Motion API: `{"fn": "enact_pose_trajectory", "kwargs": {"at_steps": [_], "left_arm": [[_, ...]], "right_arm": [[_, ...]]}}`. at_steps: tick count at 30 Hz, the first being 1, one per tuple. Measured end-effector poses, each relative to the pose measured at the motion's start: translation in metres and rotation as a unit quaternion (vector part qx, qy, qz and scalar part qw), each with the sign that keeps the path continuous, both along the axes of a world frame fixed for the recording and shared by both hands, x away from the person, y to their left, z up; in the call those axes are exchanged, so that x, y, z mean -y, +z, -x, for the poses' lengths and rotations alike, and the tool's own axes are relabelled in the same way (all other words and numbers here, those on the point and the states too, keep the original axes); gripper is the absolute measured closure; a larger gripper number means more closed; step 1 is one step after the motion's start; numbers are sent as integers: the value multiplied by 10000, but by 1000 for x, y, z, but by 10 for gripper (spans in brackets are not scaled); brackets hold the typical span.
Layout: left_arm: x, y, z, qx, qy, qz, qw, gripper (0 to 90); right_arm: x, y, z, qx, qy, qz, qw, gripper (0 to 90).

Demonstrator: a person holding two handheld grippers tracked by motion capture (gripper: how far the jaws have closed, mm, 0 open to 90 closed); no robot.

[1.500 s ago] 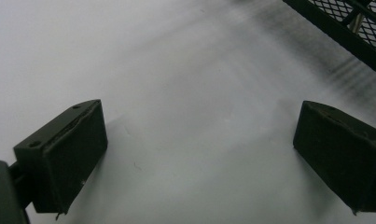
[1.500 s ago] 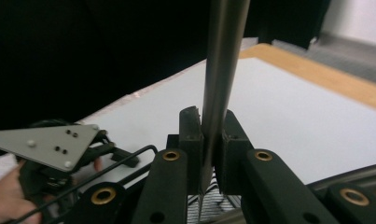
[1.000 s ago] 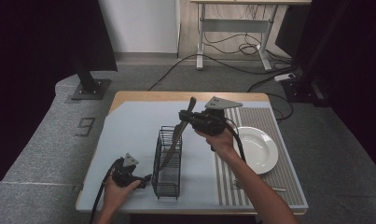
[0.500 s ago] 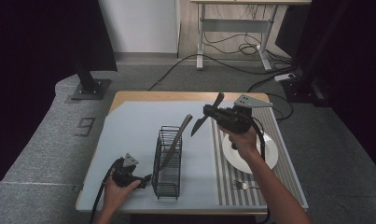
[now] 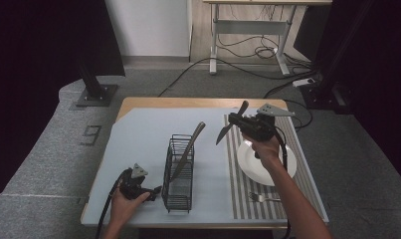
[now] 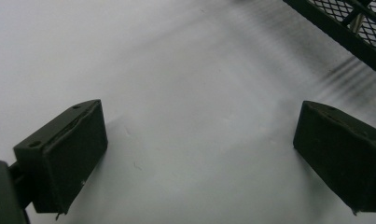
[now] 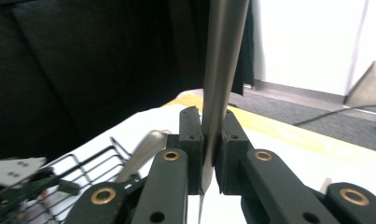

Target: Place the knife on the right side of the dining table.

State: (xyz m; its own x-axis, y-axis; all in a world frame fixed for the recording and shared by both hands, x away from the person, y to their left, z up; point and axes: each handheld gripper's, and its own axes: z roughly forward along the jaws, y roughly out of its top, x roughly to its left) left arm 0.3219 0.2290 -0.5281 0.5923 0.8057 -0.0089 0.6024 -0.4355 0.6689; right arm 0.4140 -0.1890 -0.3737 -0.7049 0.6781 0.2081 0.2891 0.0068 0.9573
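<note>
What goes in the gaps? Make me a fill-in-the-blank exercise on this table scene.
1. The right gripper is shut on a ____.
2. Another utensil leans in the black wire ____.
3. The white plate lies on a ____ mat.
4. Below the plate lies a ____.

Missing words: knife; rack; striped; fork

High view looks down over the table [image 5: 138,129]; both close tongs views share its rack [image 5: 178,174].
</note>
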Motion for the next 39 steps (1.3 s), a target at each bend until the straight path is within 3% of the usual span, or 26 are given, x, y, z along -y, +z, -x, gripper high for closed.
{"fn": "enact_pose_trajectory", "kwargs": {"at_steps": [17,31,35,39], "left_arm": [[0,0,0,-6,-2,0,10000,24],[0,0,0,-8,-4,0,10000,24],[0,0,0,-7,-4,1,10000,24],[0,0,0,-7,-3,1,10000,24]], "right_arm": [[14,-23,-35,-199,-729,22,9971,829],[24,-30,-68,-218,-1101,98,9936,828],[33,-33,-78,-296,-1214,-86,9921,828],[35,-36,-84,-360,-1224,-107,9918,829]]}}
